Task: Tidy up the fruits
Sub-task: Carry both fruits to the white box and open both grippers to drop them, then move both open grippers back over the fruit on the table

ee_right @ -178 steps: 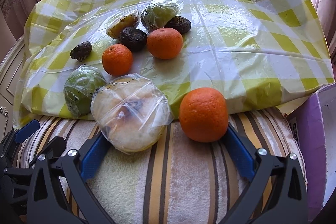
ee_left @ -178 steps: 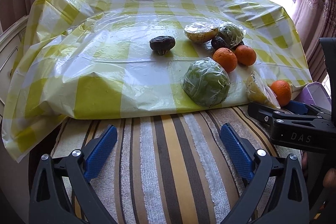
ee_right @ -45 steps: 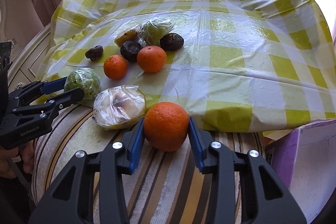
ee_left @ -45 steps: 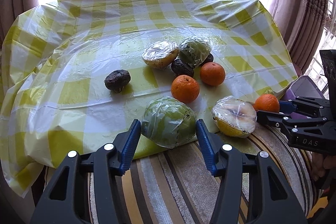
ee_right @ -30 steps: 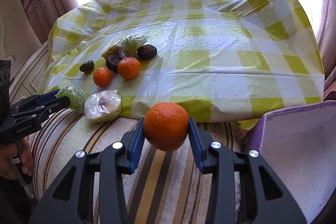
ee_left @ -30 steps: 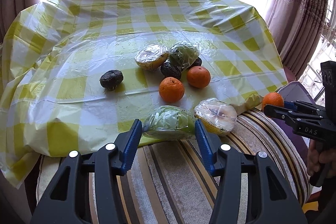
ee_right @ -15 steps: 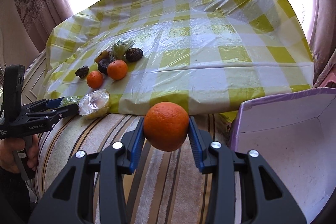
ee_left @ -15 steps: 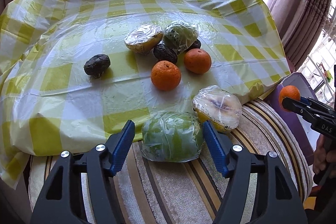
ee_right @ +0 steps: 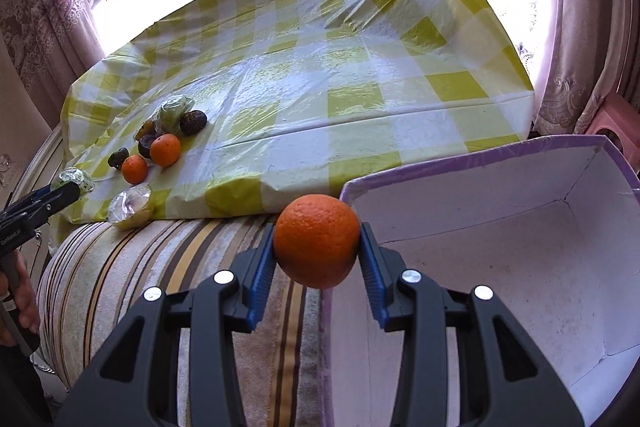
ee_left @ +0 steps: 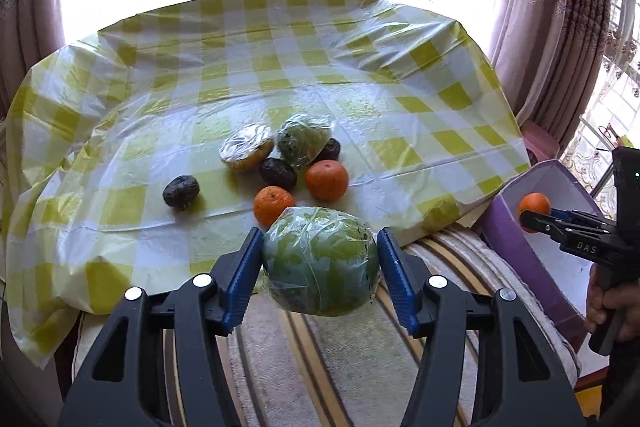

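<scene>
My left gripper (ee_left: 318, 267) is shut on a plastic-wrapped green fruit (ee_left: 320, 263) and holds it in the air above the striped cushion (ee_left: 320, 367). My right gripper (ee_right: 318, 247) is shut on an orange (ee_right: 318, 241) and holds it at the left rim of the purple box (ee_right: 500, 267), whose white inside is bare. On the yellow checked tablecloth (ee_left: 280, 67) lie two oranges (ee_left: 326, 180), dark fruits (ee_left: 181, 191) and two wrapped fruits (ee_left: 246, 152). A wrapped pale fruit (ee_right: 130, 207) sits at the cloth's front edge.
The purple box stands right of the cushion, also seen in the left wrist view (ee_left: 544, 255). Pink curtains (ee_left: 552, 27) and a bright window are behind the table. A pink stool (ee_right: 616, 123) is beyond the box.
My left gripper has lifted the wrapped green fruit off the cushion. My right gripper has carried the orange to the right, up to the box's rim.
</scene>
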A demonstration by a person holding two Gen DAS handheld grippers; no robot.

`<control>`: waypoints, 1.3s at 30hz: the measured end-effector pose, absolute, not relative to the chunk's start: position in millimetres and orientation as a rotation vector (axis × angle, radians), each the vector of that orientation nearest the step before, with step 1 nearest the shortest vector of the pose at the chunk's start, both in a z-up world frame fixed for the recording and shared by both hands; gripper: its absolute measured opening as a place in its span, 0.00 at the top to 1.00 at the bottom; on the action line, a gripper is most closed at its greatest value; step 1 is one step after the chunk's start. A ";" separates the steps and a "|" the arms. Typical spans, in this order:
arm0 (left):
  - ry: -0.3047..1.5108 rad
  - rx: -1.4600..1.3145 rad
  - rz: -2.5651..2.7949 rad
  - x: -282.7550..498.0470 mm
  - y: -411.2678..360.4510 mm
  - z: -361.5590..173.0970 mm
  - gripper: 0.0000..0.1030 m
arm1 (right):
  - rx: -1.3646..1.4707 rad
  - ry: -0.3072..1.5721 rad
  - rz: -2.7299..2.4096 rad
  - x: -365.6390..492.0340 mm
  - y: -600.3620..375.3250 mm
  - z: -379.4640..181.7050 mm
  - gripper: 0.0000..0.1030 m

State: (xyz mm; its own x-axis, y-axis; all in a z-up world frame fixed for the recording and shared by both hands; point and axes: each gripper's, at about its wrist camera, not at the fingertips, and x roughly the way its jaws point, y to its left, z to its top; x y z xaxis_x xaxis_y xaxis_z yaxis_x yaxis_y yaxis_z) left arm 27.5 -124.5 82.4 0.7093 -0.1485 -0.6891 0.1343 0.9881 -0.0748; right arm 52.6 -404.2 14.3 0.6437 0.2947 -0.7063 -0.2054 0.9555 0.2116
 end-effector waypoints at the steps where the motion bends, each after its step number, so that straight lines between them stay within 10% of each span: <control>1: 0.759 -0.013 -0.188 28.6 -136.1 84.9 0.45 | 0.118 0.826 0.267 52.6 -411.1 13.8 0.61; 16: 0.842 0.164 -0.746 41.1 -367.5 45.4 0.45 | 0.150 0.854 -0.090 41.3 -528.4 7.9 0.61; 31: 0.997 0.304 -0.805 46.2 -427.0 -13.9 0.45 | 0.083 0.918 -0.209 37.0 -549.4 -20.6 0.59; 39: 0.994 0.239 -0.819 49.7 -416.0 -10.2 0.24 | 0.062 0.895 -0.210 37.9 -544.7 -14.5 0.27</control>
State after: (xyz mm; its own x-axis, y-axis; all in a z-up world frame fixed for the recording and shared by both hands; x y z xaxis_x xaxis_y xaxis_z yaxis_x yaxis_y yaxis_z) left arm 49.7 -416.0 -10.2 0.2830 -0.5012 -0.8177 0.7069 0.6852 -0.1753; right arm 37.9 -544.7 -14.5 0.6065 -0.1553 -0.7798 0.2072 0.9777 -0.0336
